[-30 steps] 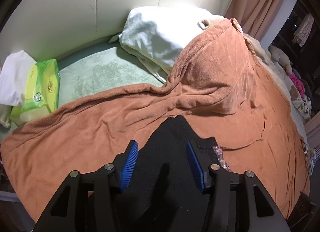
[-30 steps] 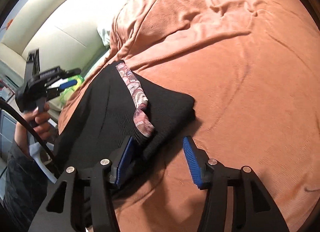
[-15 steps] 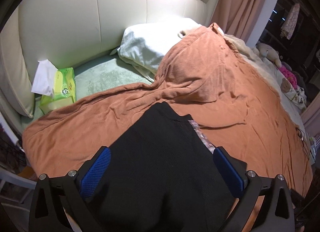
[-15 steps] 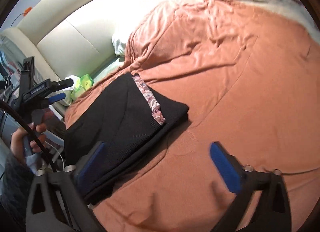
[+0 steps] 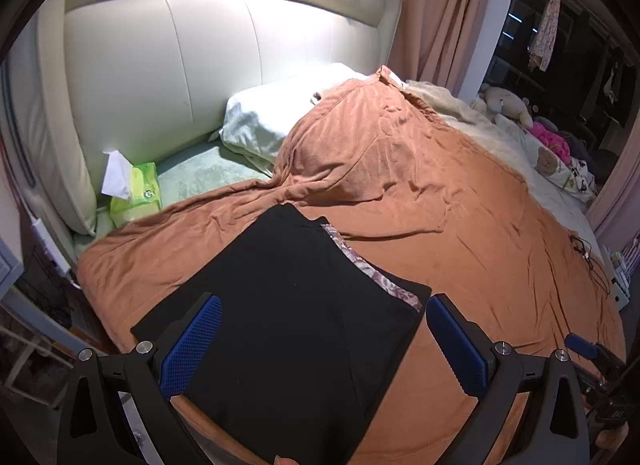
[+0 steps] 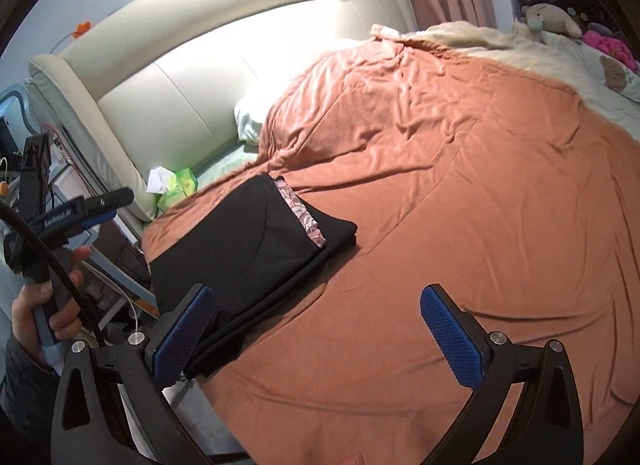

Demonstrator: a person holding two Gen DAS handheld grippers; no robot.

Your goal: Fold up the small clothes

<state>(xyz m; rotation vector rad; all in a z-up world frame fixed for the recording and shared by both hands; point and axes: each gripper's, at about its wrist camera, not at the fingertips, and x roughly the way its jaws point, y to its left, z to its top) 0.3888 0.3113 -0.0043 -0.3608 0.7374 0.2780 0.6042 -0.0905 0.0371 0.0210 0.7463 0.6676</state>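
Note:
A black folded garment point(image 5: 296, 317) with a patterned pink waistband strip point(image 5: 372, 271) lies flat on the orange blanket point(image 5: 460, 217) near the bed's near corner. It also shows in the right wrist view point(image 6: 248, 249). My left gripper point(image 5: 324, 345) is open and empty, raised above the garment. My right gripper point(image 6: 316, 335) is open and empty, raised above the blanket just right of the garment. The left gripper with the hand holding it shows at the left of the right wrist view point(image 6: 92, 207).
A cream padded headboard point(image 5: 200, 77) stands behind. A white pillow point(image 5: 276, 117) and a green tissue pack point(image 5: 136, 193) lie by it. Plush toys point(image 5: 508, 105) sit at the far side. A bedside stand point(image 6: 80, 185) is at the left edge.
Both grippers have opened wide and pulled back and up from the garment. The garment now lies released and folded on the blanket.

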